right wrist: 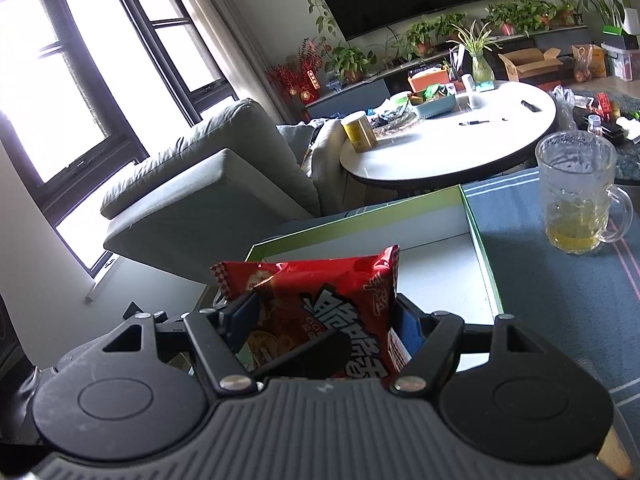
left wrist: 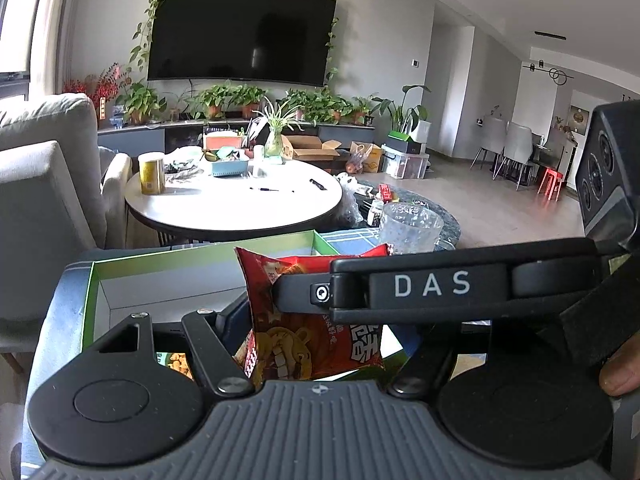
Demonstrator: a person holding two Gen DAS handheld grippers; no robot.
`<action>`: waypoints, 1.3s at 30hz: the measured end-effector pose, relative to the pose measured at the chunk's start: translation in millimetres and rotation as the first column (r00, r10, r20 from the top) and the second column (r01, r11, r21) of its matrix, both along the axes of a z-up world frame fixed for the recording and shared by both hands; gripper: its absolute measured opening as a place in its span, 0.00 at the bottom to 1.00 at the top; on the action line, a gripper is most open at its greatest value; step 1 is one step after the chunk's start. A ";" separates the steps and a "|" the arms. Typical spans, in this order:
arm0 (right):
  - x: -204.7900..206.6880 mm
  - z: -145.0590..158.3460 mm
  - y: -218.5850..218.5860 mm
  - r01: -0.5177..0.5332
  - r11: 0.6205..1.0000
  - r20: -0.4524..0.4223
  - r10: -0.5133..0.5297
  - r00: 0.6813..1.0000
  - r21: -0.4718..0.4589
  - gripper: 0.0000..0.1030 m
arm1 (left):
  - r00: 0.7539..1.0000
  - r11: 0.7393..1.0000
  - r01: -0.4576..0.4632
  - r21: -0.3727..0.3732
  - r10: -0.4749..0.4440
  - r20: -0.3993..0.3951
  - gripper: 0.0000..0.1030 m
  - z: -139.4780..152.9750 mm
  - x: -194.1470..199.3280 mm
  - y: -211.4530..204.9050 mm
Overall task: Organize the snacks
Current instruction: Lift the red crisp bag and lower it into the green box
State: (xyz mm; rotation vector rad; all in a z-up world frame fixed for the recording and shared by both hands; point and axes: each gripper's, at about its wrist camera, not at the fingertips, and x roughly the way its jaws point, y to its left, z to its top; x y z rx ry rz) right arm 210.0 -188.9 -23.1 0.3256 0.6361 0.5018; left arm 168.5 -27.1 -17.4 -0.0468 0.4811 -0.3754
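Snack bag [right wrist: 320,312] above box [right wrist: 476,240], mug [right wrist: 576,192] right of box

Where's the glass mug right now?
The mug stands upright on the blue cloth, right of the green box in the right wrist view, in front of the round table.

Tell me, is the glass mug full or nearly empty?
Nearly empty. The glass mug stands upright on the blue cloth, with only a shallow layer of yellowish drink at its bottom; the rest is clear glass.
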 end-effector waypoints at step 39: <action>31.9 -18.3 -5.2 0.080 0.992 -0.086 -0.088 0.992 -0.097 0.77 | 0.974 0.999 -0.002 -0.048 -0.009 -0.225 0.66 -34.7 41.8 -9.8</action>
